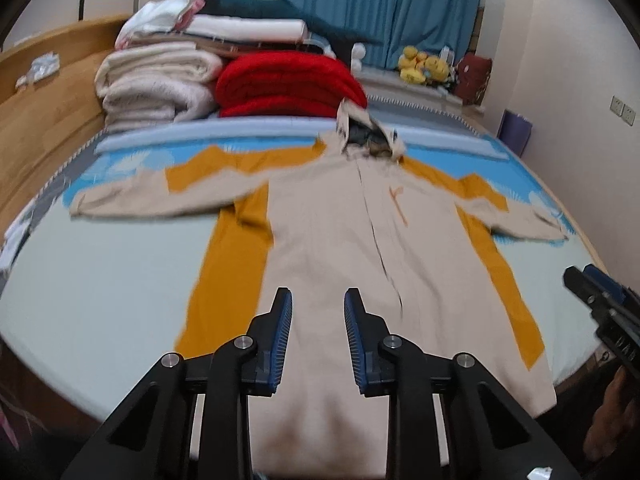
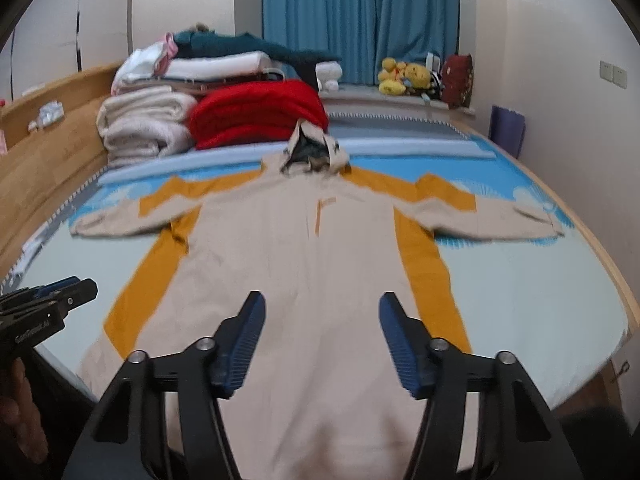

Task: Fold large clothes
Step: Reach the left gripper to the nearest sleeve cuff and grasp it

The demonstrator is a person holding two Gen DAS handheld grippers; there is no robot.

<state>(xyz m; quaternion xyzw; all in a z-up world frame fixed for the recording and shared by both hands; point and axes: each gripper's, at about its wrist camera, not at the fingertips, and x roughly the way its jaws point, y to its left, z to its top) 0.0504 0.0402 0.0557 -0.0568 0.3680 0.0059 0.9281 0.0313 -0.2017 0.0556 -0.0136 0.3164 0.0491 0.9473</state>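
**Coat flat, nothing gripped yet**

The beige-and-mustard hooded coat lies spread face-up on the bed, sleeves out left and right, hood at the far end, hem hanging over the near edge. Your left gripper and right gripper hover above the hem, jaws of both parted and empty. If you pinch only the top layer, the coat's back may drag and bunch. The overhanging hem could pull the coat off the bed.

Beige/mustard hooded coat flat, face-up, sleeves spread.
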